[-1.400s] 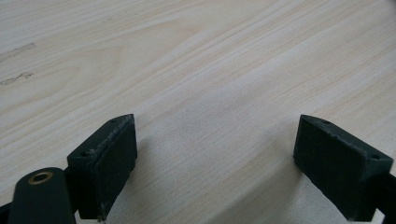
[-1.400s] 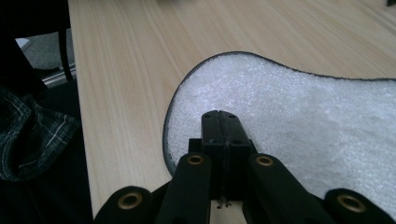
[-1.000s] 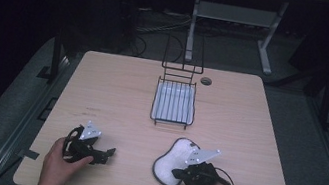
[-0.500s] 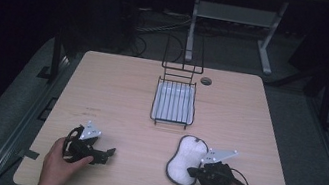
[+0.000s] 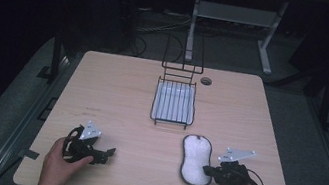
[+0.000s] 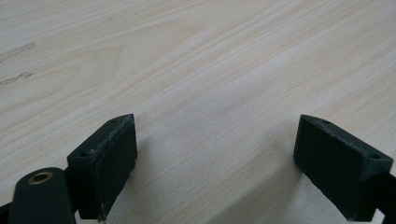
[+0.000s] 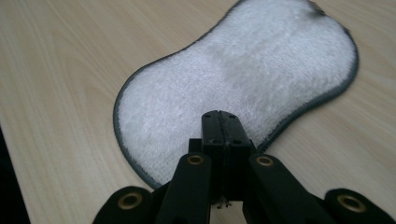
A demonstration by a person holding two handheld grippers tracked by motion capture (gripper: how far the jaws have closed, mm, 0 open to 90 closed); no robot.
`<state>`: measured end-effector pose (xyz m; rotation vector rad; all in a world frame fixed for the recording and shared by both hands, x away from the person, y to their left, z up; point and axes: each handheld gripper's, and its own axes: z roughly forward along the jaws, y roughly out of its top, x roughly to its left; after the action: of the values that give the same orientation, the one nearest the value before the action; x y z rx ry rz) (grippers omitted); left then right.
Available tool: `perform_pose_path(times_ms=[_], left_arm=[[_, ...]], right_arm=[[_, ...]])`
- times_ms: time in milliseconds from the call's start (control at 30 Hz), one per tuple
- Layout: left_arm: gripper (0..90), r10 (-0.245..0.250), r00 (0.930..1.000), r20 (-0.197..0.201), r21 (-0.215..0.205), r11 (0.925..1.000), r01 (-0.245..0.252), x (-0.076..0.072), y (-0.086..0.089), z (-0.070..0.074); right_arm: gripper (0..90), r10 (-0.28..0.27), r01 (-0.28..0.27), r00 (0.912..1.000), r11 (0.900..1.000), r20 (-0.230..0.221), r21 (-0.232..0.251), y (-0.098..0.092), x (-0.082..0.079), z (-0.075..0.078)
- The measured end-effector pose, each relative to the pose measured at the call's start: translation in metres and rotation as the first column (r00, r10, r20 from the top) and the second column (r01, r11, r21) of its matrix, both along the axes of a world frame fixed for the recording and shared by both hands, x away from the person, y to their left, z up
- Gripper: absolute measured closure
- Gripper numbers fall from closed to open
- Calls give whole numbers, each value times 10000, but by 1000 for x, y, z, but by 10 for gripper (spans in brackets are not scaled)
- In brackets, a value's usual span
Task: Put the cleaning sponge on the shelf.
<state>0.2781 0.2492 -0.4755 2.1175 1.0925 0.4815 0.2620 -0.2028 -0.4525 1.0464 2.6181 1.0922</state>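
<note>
A white fluffy pad with a dark grey rim [image 5: 196, 159] lies flat on the wooden table [image 5: 116, 94], near its front edge. My right gripper [image 5: 206, 170] lies at the pad's right edge and points left. In the right gripper view its jaws [image 7: 219, 116] are shut, their tips over the near rim of the pad [image 7: 243, 74], with nothing seen between them. My left gripper [image 5: 109, 153] rests at the front left, pointing right. It is open over bare wood [image 6: 215, 154], with nothing between the jaws.
A black wire rack [image 5: 171, 122] with a white lining stands mid-table just behind the pad, its tall back frame at the far side. A round cable hole [image 5: 206, 81] sits beside it. Dark floor, cables and a white stand lie beyond the far edge.
My right gripper has slid to the right, off the top of the pad to its right edge. The pad has turned from tilted to straight and shifted slightly right. The left gripper has stayed put.
</note>
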Motion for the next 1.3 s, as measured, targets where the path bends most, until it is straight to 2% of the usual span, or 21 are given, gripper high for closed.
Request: perform_pose_path(times_ms=[33, 400, 433, 867, 1000, 1067, 1133, 1167, 1267, 1300], left_arm=[[127, 2, 10000, 0, 3, 10000, -2, 0, 0, 0], [127, 0, 10000, 0, 1, 10000, 0, 0, 0, 0], [127, 2, 10000, 1, 0, 10000, -2, 0, 0, 0], [127, 1, 10000, -1, 0, 10000, -1, 0, 0, 0], [127, 1, 10000, 0, 1, 10000, -1, 0, 0, 0], [127, 1, 10000, -1, -1, 10000, -1, 0, 0, 0], [127, 1, 10000, -1, 0, 10000, -1, 0, 0, 0], [127, 2, 10000, 1, 0, 10000, -2, 0, 0, 0], [127, -1, 10000, -2, 2, 10000, 1, 0, 0, 0], [127, 1, 10000, -1, 1, 10000, -1, 0, 0, 0]], right_arm=[[898, -153, 153, 9999, 9999, 36, -57, -6, 1, 0], [898, -746, 747, 9972, 9970, 51, -208, -29, 5, 1], [898, -935, 935, 9956, 9953, 19, -253, -34, 7, 1], [897, -1760, 1769, 9842, 9825, 200, -585, -62, 18, 2], [895, -1912, 1915, 9815, 9803, 105, -482, -69, 20, 1], [863, -1860, 1863, 9825, 9817, 114, -391, -70, 20, 2], [787, -1901, 1902, 9816, 9817, 156, -63, -70, 19, 5], [787, -1901, 1902, 9816, 9817, 156, -63, -70, 19, 5], [641, -2028, 2023, 9790, 9790, 201, 249, -70, 19, 9], [520, -2062, 2053, 9784, 9776, 152, 465, -68, 19, 10]])
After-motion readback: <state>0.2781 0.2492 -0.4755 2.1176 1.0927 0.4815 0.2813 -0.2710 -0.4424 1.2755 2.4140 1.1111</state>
